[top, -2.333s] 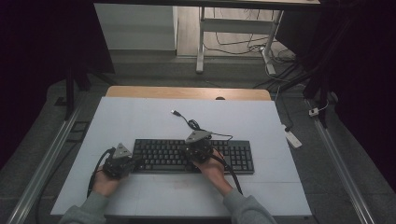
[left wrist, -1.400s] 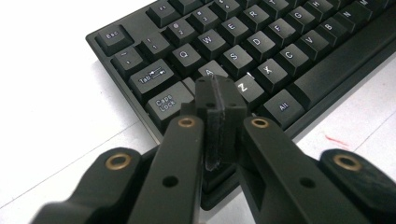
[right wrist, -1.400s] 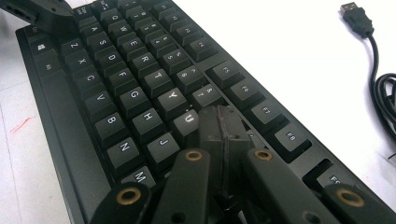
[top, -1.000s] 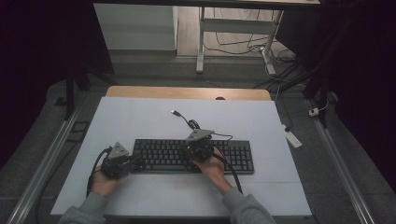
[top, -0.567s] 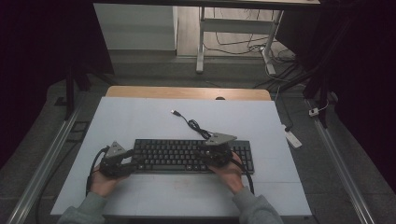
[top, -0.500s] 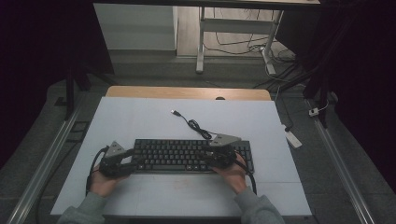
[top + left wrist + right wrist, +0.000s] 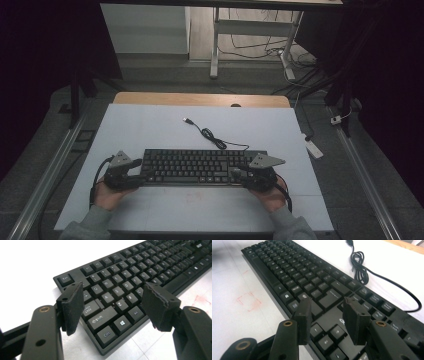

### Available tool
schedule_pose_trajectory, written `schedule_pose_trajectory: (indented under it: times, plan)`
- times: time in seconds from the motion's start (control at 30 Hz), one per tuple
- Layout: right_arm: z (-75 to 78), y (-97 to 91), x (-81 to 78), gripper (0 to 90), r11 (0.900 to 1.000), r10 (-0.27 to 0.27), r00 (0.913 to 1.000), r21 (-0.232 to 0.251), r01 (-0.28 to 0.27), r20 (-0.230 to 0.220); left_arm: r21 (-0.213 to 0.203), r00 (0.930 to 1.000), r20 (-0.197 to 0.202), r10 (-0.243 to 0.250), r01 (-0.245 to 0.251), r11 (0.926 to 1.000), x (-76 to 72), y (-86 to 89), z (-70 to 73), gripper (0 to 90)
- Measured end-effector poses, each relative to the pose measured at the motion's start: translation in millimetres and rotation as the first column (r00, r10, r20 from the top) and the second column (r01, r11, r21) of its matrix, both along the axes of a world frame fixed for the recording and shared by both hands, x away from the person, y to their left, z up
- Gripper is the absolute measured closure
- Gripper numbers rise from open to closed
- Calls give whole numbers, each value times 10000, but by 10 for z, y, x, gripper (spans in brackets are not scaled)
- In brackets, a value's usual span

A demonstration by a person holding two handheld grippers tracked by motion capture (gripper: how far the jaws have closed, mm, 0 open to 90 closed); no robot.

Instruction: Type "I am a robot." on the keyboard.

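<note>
Flanking the flat black plastic keyboard [image 7: 202, 167]: left claw [image 7: 113, 303] and right claw [image 7: 325, 321], rubbery pads just spreading, empty.

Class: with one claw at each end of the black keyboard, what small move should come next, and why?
Probably close both claws on the ends of the keyboard. The left claw and right claw have just been opening; both hang open over its end keys, gripping nothing.

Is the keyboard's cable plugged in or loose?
Loose. The cable lies on the table, its plug free, connected to nothing.
</note>
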State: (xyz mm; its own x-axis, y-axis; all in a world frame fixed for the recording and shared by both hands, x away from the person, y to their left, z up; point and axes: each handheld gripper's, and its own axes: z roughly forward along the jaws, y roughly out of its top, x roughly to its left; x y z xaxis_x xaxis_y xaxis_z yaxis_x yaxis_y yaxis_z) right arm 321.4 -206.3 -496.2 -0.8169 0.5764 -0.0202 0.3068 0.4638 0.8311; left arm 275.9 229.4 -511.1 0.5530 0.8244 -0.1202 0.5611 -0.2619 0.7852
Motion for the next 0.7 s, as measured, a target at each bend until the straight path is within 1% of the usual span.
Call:
schedule_pose_trajectory:
  times: [0.07, 0.17, 0.3, 0.33, 0.5, 0.53, 0.6, 0.63, 0.67, 0.7]
  plan:
    - [-7, -9, 2, 593, 10000, -11, 10000, -9, 11, -16, -3, 9998, 43, -198, 198, 9998, -5, -5, 5, 368]
    - [-23, -12, 17, 588, 10000, -17, 10000, 83, 18, -76, 24, 9993, 65, -358, 358, 9994, -12, -18, 17, 390]
    - [-24, -10, 19, 587, 10000, -23, 10000, 91, 24, -64, 51, 9983, 66, -582, 581, 9983, -20, -32, 41, 418]
    - [-20, -13, 17, 587, 10000, -14, 10000, 69, 15, -84, 73, 9975, 83, -704, 703, 9975, -24, -40, 58, 427]
    - [-14, -18, 12, 585, 9999, -97, 9999, 46, 97, -72, 115, 9961, 43, -884, 883, 9960, -23, -63, 95, 483]
    - [-14, -18, 12, 585, 9999, -97, 9999, 46, 97, -72, 115, 9955, 25, -950, 950, 9954, -22, -72, 106, 483]
    - [-11, -20, 7, 582, 9998, -146, 9999, 100, 147, -71, 135, 9942, 6, -1079, 1078, 9941, -19, -95, 134, 520]
    - [-8, -24, 5, 581, 9997, -138, 9999, 207, 139, -78, 162, 9932, -17, -1160, 1160, 9931, -13, -110, 149, 560]
    - [-8, -24, 5, 581, 9997, -138, 9999, 207, 139, -78, 225, 9923, -32, -1234, 1235, 9921, -4, -127, 165, 560]
    - [-4, -27, 3, 579, 9996, -162, 9998, 213, 163, -65, 284, 9911, -53, -1327, 1328, 9907, 8, -143, 181, 585]
